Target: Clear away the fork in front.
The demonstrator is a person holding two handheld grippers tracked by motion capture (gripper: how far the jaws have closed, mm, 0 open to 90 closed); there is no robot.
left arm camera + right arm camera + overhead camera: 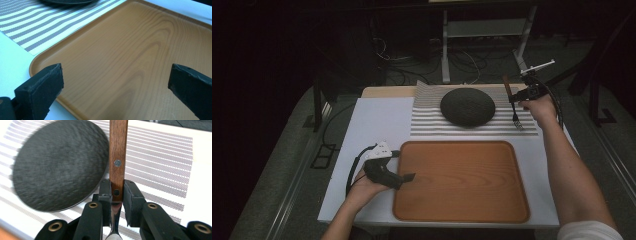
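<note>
Left tongs idling, right tongs gripping a fork

Left tongs (408,176) are hanging spread wide over the wooden tray's (462,212) left edge; further right on the desk (377,120), the dark plate (467,106) is sitting on the striped mat (427,125), and the right tongs (117,195) are pinching a wooden-handled fork (118,157) beside it.

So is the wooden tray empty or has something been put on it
Empty. The wooden tray shows bare wood grain in the high view, and the fork is in the right tool, above the striped mat.
</note>
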